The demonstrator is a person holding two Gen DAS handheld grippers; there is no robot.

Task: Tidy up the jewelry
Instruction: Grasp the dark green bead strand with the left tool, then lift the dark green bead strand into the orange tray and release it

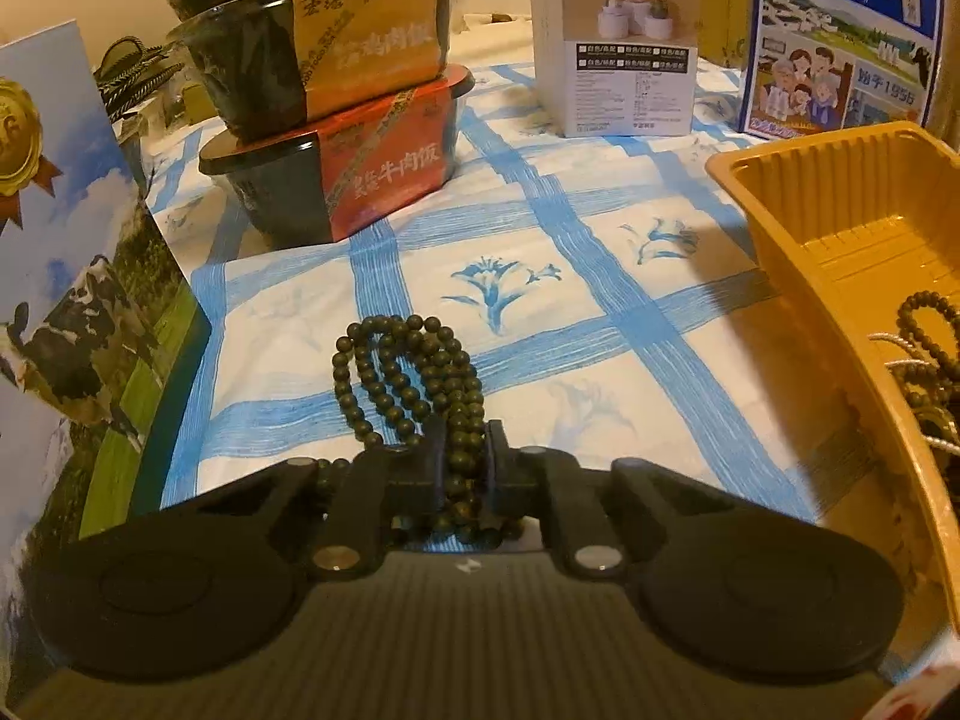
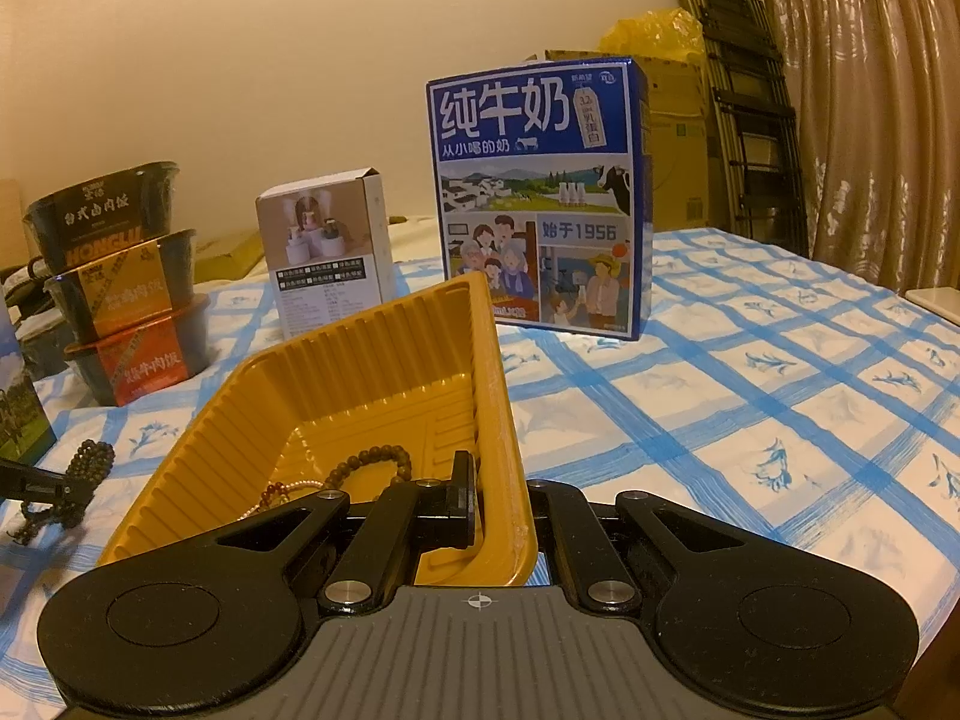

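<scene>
A long string of dark green beads lies coiled on the blue-checked cloth. My left gripper is shut on its near loops, with beads bunched between the pads. The right wrist view shows the same string at the far left. My right gripper is shut on the near wall of a yellow plastic tray, one finger inside and the other hidden behind the wall. Inside the tray lie a brown bead bracelet and a thin pale chain. The tray stands right of the left gripper.
Three stacked instant-meal bowls stand at the back left, a small white box behind the middle, and a blue milk carton behind the tray. A cow-printed box stands close on the left. A folded ladder and curtain are far right.
</scene>
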